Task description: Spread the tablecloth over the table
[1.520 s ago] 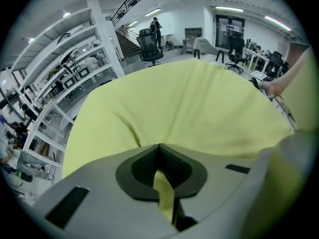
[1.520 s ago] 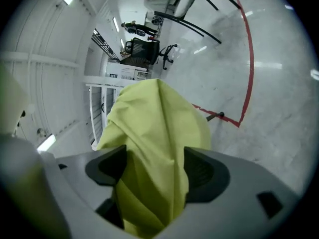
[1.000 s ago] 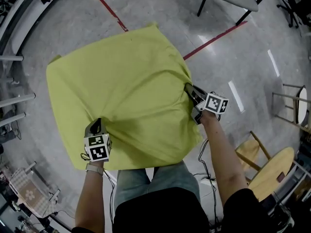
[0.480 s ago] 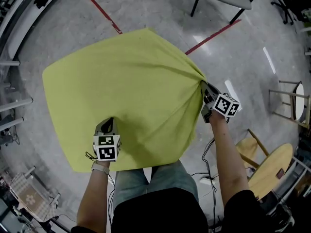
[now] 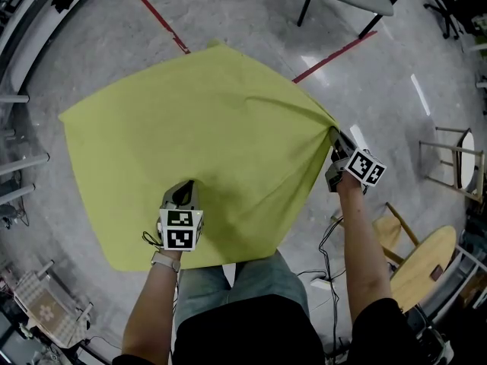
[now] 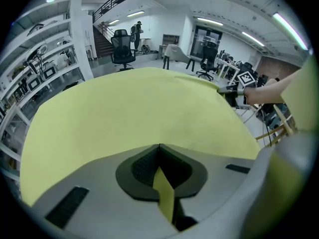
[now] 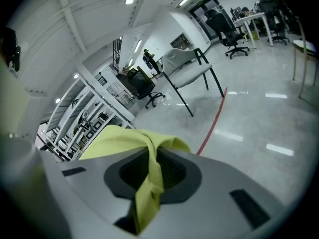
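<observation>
My left gripper (image 5: 181, 195) is clenched on a fold of the yellow-green tablecloth (image 5: 198, 128) near its close edge. My right gripper (image 5: 335, 137) pinches its bunched right corner. The cloth lies spread wide before me, above the grey floor (image 5: 251, 14).

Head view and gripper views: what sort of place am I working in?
Likely a large indoor lab or open office: black swivel chairs, metal shelving racks with equipment, and a polished floor marked with red tape.
</observation>
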{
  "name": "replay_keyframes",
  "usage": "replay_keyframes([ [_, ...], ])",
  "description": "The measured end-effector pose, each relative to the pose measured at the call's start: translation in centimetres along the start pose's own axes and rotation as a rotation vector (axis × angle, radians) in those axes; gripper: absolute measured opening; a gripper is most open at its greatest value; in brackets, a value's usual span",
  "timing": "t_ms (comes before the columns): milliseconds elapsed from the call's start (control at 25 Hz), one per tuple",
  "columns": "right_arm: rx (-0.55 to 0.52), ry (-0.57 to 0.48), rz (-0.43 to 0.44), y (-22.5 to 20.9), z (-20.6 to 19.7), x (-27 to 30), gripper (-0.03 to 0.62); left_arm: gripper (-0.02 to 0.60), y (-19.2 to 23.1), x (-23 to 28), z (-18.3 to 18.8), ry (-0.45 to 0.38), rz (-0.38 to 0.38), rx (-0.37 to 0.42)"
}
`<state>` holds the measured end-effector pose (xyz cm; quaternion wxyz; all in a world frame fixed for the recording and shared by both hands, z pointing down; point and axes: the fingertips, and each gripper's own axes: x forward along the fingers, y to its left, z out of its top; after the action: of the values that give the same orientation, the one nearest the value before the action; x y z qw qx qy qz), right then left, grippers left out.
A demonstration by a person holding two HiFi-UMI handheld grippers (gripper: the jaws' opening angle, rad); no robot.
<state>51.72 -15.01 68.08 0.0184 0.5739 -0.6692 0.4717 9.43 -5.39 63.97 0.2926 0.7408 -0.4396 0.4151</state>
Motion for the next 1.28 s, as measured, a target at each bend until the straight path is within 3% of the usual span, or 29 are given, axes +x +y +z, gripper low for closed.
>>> replay_keyframes([
  [40, 0.022, 0.004, -0.008, -0.3, -0.2, 0.1, 0.06, 0.011, 0.0, 0.0, 0.0, -0.008, 0.001, 0.0],
  [120, 0.064, -0.004, -0.041, -1.4, -0.4, -0.1, 0.2, 0.011, 0.0, 0.0, 0.0, -0.03, -0.002, -0.009],
  [200, 0.081, -0.025, -0.08, -2.5, -0.4, -0.6, 0.262, 0.011, -0.1, 0.0, 0.1, -0.04, -0.005, -0.012],
  [360, 0.049, -0.006, -0.096, -2.8, -1.3, -1.0, 0.267, 0.011, -0.2, 0.1, 0.0, -0.034, -0.006, -0.008],
  [600, 0.026, 0.063, -0.03, -0.3, -3.8, 0.2, 0.267, 0.011, -0.2, 0.1, 0.0, -0.041, -0.002, 0.019],
  [800, -0.061, 0.116, 0.025, 3.5, -5.4, 0.8, 0.267, 0.011, -0.4, -0.1, -0.2, -0.034, 0.022, 0.057],
  [1080, -0.177, 0.166, 0.125, 9.8, -7.7, 1.2, 0.267, 0.011, 2.0, -1.9, -2.5, 0.0, 0.081, 0.018],
  [1280, -0.293, 0.123, 0.144, 14.1, -6.9, 1.7, 0.267, 0.011, 4.4, -4.5, -6.5, 0.002, 0.113, -0.022],
])
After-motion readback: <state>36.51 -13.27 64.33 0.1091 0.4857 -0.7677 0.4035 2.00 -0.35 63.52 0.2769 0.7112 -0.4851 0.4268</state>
